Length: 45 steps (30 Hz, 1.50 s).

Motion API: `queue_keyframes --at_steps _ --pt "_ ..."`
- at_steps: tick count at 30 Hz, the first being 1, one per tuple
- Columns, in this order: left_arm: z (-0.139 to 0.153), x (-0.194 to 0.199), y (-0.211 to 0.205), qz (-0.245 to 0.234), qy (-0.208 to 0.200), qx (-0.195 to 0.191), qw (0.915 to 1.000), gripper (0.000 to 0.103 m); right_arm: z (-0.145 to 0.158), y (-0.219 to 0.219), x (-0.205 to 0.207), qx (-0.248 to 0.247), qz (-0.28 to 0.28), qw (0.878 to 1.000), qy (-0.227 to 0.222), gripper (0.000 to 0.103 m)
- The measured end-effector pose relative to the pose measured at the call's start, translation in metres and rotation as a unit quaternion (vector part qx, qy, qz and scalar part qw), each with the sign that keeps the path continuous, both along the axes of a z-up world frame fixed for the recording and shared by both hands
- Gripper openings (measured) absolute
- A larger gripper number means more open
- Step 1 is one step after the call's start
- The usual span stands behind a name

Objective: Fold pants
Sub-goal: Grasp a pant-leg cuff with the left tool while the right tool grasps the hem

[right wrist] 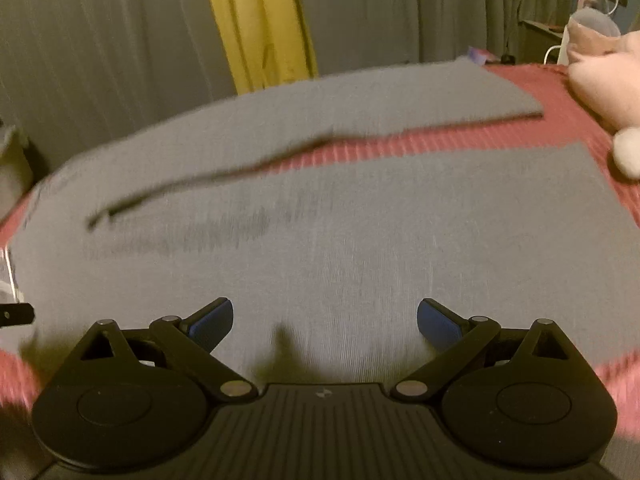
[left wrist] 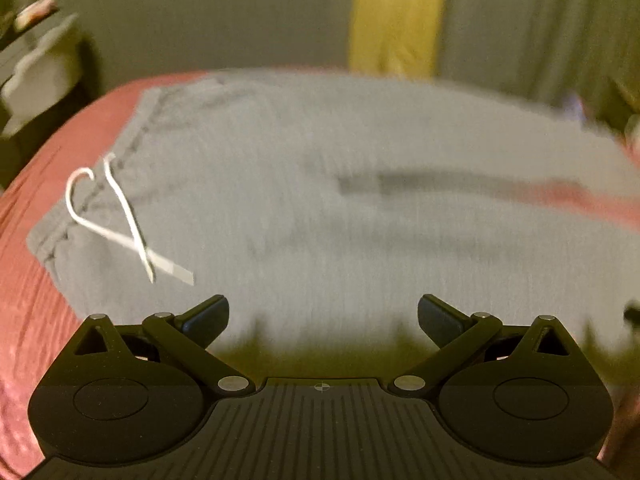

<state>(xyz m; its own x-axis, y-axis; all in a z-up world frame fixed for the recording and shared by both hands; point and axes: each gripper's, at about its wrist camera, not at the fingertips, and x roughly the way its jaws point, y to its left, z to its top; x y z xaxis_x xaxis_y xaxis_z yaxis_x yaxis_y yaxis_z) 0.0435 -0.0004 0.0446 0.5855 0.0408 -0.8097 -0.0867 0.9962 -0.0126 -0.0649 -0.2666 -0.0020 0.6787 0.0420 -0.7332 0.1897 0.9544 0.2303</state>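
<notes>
Left wrist view, near: your left gripper (left wrist: 323, 320) has its fingers spread wide, nothing between the pads (left wrist: 208, 318). It hangs over the near edge of the grey pants (left wrist: 320, 208); can't tell whether it's touching the fabric, frame's blurry.

Right wrist view, near: your right gripper (right wrist: 325, 322) has its fingers released too, blue pads (right wrist: 438, 324) well apart w/ bare cloth between them. It sits over the nearer pant leg (right wrist: 360, 240).

Mid: the pants lie flat on the red bedspread (left wrist: 36, 312). Waistband (left wrist: 96, 184) is at the left in the left view, w/ the white drawstring (left wrist: 124, 220) looped on top of the fabric just inside it. The legs run off to the right. In the right view the 2 legs are split in a narrow V, w/ a strip of red cover between them. The near leg hem (right wrist: 592, 176) and the far leg hem (right wrist: 516, 100) both lie on the bed.

Far right in the right view: a pinkish pillow or plush (right wrist: 604, 80) sits on the bed near the hems, not touching them; too blurry to ID.

Far: grey curtains (right wrist: 100, 40) w/ a yellow curtain panel (right wrist: 260, 20) behind the bed. Some furniture (left wrist: 36, 64) is at far left in the left view, blurred.
</notes>
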Motion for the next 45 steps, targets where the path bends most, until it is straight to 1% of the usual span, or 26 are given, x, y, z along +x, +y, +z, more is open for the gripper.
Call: queue_keyframes --at_steps 2,4,7,8,9,10,11,12,16,19,20,21,22,23,24,27,29,31,32,33,34,36,38,40,42,45 --pt "0.012 0.027 0.001 0.028 -0.032 -0.025 0.9988 0.103 0.010 -0.012 0.025 0.012 -0.013 1.000 -0.015 0.099" --pt "0.014 0.061 0.001 0.052 -0.052 -0.043 0.9963 0.103 0.021 -0.025 0.060 0.029 -0.022 0.999 -0.026 0.097" --pt "-0.006 0.095 0.003 0.101 -0.075 -0.060 0.9902 0.103 0.037 -0.041 0.126 0.037 -0.036 0.998 -0.037 0.083" --pt "-0.018 0.100 0.006 0.115 -0.088 -0.065 0.9873 0.103 0.040 -0.045 0.150 0.031 -0.039 0.998 -0.039 0.073" --pt "-0.030 0.102 0.010 0.124 -0.098 -0.066 0.9852 0.103 0.042 -0.049 0.173 0.021 -0.041 0.998 -0.037 0.057" --pt "-0.040 0.104 0.013 0.130 -0.104 -0.062 0.9841 0.103 0.042 -0.052 0.199 0.009 -0.047 0.998 -0.030 0.047" --pt "-0.048 0.107 0.017 0.133 -0.110 -0.053 0.9835 0.103 0.040 -0.056 0.223 0.001 -0.054 0.998 -0.019 0.027" --pt "-0.053 0.110 0.020 0.138 -0.115 -0.040 0.9829 0.103 0.036 -0.062 0.249 0.001 -0.067 0.998 -0.008 0.021" --pt "-0.066 0.117 0.027 0.160 -0.173 -0.003 0.9718 0.103 0.016 -0.088 0.326 0.039 -0.119 0.992 0.019 0.021" --pt "-0.075 0.122 0.037 0.163 -0.199 -0.006 0.9664 0.103 -0.008 -0.103 0.376 0.073 -0.156 0.984 0.049 0.023" --pt "-0.078 0.122 0.041 0.168 -0.196 -0.014 0.9659 0.103 -0.016 -0.106 0.390 0.073 -0.167 0.981 0.059 0.029" --pt "-0.082 0.126 0.048 0.178 -0.187 -0.022 0.9659 0.103 -0.020 -0.109 0.402 0.070 -0.177 0.980 0.066 0.041" --pt "-0.085 0.129 0.052 0.187 -0.179 -0.029 0.9655 0.103 -0.026 -0.112 0.416 0.061 -0.187 0.977 0.076 0.049" --pt "-0.089 0.131 0.057 0.194 -0.177 -0.032 0.9645 0.103 -0.029 -0.114 0.423 0.052 -0.196 0.976 0.083 0.065" --pt "-0.091 0.131 0.058 0.196 -0.177 -0.030 0.9641 0.103 -0.032 -0.118 0.432 0.040 -0.215 0.972 0.090 0.067" --pt "-0.095 0.136 0.058 0.197 -0.175 -0.023 0.9645 0.103 -0.044 -0.131 0.448 0.037 -0.257 0.960 0.102 0.067" --pt "-0.099 0.137 0.056 0.192 -0.174 -0.016 0.9656 0.103 -0.054 -0.138 0.453 0.059 -0.267 0.956 0.108 0.068" --pt "-0.100 0.137 0.054 0.187 -0.172 -0.008 0.9671 0.103 -0.059 -0.137 0.456 0.052 -0.271 0.955 0.107 0.067" --pt "-0.100 0.137 0.054 0.186 -0.171 -0.006 0.9676 0.103 -0.060 -0.135 0.456 0.040 -0.270 0.956 0.108 0.056" --pt "-0.100 0.137 0.054 0.187 -0.172 -0.009 0.9673 0.103 -0.061 -0.133 0.455 0.021 -0.272 0.955 0.112 0.035" --pt "-0.101 0.138 0.056 0.186 -0.171 -0.014 0.9675 0.103 -0.062 -0.132 0.452 0.004 -0.270 0.956 0.117 0.028" --pt "-0.102 0.140 0.060 0.185 -0.164 -0.024 0.9687 0.103 -0.057 -0.135 0.442 0.009 -0.260 0.960 0.107 0.002" --pt "-0.102 0.140 0.066 0.183 -0.159 -0.040 0.9694 0.103 -0.046 -0.142 0.420 0.038 -0.262 0.961 0.082 0.002" --pt "-0.099 0.139 0.071 0.184 -0.158 -0.048 0.9691 0.103 -0.029 -0.141 0.391 0.036 -0.244 0.968 0.047 0.002" --pt "-0.094 0.135 0.078 0.191 -0.170 -0.060 0.9648 0.103 -0.008 -0.137 0.344 0.039 -0.231 0.972 0.004 0.002" --pt "-0.084 0.128 0.093 0.205 -0.189 -0.098 0.9555 0.103 0.014 -0.130 0.252 0.051 -0.225 0.972 -0.038 0.002"
